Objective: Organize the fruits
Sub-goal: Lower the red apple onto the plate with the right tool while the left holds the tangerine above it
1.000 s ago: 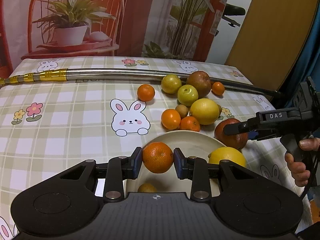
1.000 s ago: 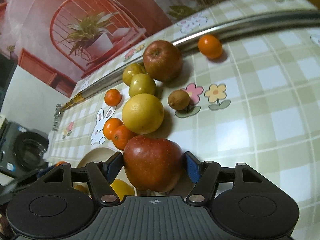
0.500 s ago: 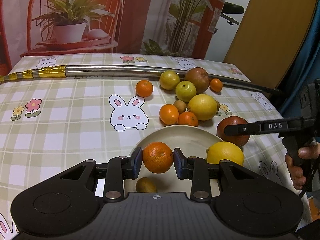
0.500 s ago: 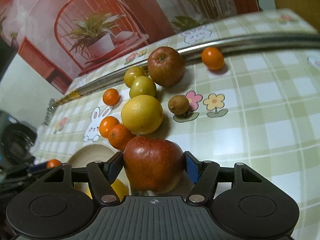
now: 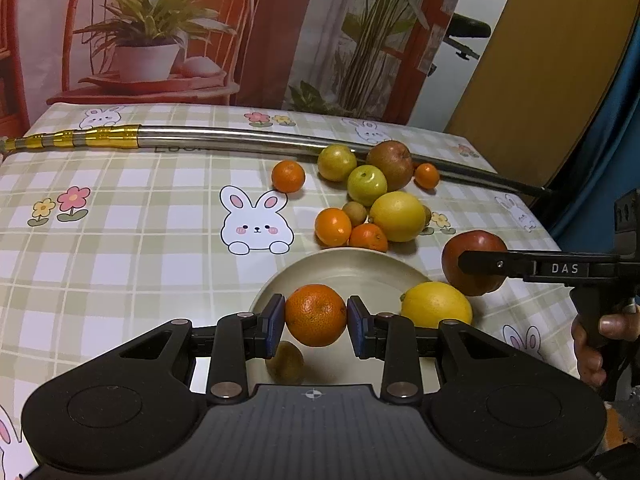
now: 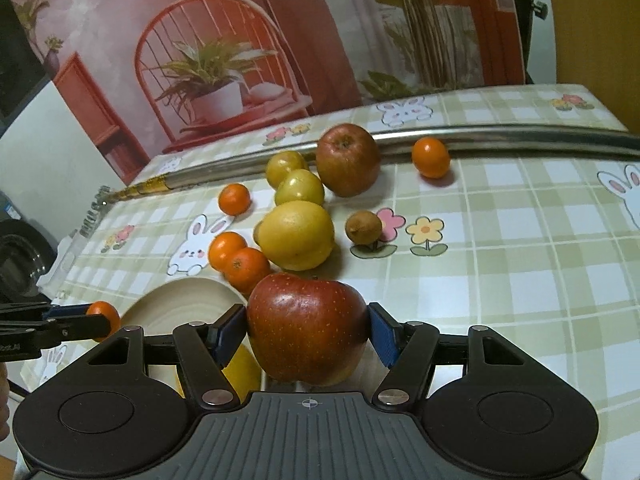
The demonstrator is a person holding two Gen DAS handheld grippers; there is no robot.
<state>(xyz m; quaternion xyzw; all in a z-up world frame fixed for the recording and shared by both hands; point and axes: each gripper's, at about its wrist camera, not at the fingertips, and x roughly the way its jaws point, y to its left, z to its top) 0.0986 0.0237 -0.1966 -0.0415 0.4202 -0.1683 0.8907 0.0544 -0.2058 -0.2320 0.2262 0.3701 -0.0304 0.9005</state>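
Observation:
My left gripper [image 5: 316, 316] is shut on an orange [image 5: 316, 315], held just above the cream plate [image 5: 344, 266]. On the plate lie a lemon [image 5: 436, 306] and a small brown kiwi [image 5: 285, 362]. My right gripper [image 6: 306, 328] is shut on a red apple [image 6: 306, 326], lifted off the table beside the plate's right rim [image 6: 176, 300]. From the left wrist view that apple [image 5: 474, 262] hangs between the right gripper's fingers [image 5: 520, 268]. Behind the plate sits a loose pile: a large lemon [image 5: 397, 216], oranges [image 5: 333, 226], green-yellow fruits [image 5: 367, 185] and a brown apple [image 5: 390, 164].
A long metal pole [image 5: 240, 140] with a gold end lies across the far side of the checked tablecloth. A lone small orange [image 6: 431, 157] rests by the pole. A person's hand [image 5: 592, 340] grips the right handle. The table's right edge [image 5: 536, 216] is close.
The right gripper has risen with the red apple and rolled level, so its view is now upright. The left gripper with its orange has hardly moved.

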